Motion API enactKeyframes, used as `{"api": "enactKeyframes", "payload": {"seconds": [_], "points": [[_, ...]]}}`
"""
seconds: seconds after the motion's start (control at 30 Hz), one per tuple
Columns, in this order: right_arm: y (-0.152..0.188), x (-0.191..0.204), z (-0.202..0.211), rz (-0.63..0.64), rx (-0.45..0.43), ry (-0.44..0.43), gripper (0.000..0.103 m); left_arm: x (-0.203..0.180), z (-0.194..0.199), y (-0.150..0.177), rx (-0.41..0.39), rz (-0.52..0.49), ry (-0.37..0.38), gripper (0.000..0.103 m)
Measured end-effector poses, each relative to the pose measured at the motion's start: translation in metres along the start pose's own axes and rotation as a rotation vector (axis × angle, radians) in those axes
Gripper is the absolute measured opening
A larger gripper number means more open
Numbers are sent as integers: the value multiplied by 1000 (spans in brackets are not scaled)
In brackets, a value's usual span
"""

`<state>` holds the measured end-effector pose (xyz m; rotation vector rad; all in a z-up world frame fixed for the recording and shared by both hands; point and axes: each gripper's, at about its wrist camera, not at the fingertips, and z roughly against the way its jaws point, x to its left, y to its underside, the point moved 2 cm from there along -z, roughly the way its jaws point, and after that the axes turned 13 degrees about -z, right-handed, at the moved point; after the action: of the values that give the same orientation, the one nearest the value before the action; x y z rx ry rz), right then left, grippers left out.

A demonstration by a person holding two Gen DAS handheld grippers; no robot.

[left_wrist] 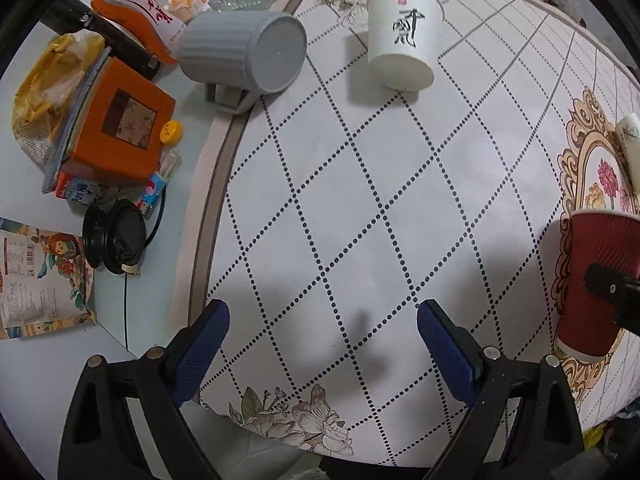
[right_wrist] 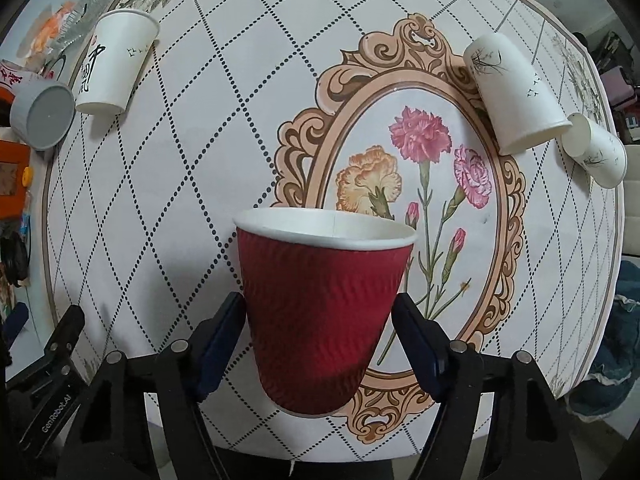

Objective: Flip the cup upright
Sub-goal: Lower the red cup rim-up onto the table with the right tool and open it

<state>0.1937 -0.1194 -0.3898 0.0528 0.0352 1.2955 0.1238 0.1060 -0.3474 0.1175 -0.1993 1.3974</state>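
A red ribbed paper cup with a white rim stands mouth up between the pads of my right gripper. The jaws are shut on its sides. In the left wrist view the same cup shows at the right edge with a black finger across it. My left gripper is open and empty above the patterned mat.
A white paper cup and a grey mug stand upside down at the mat's far left. Two white cups lie far right. An orange box, a bottle and a black lid crowd the table's left.
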Motion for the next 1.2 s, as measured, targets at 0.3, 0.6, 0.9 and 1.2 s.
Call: {"api": "enactKeyframes", "payload": {"seconds": [0.3,0.6,0.9,1.2], "points": [[-6,-13,32,-72,-156,-118,75,-2,-21,-9,91,36,113,96],[-32,-4,66,-121,-526,-217,75,-2,-44,-34,106,46,104,96],[-39,21,41,-77,-788,-152,75,-1,-66,-53,88,31,58,96],[-3,22,26,-6,-805,-131,77,6,-56,-38,38,-10,47,96]]}}
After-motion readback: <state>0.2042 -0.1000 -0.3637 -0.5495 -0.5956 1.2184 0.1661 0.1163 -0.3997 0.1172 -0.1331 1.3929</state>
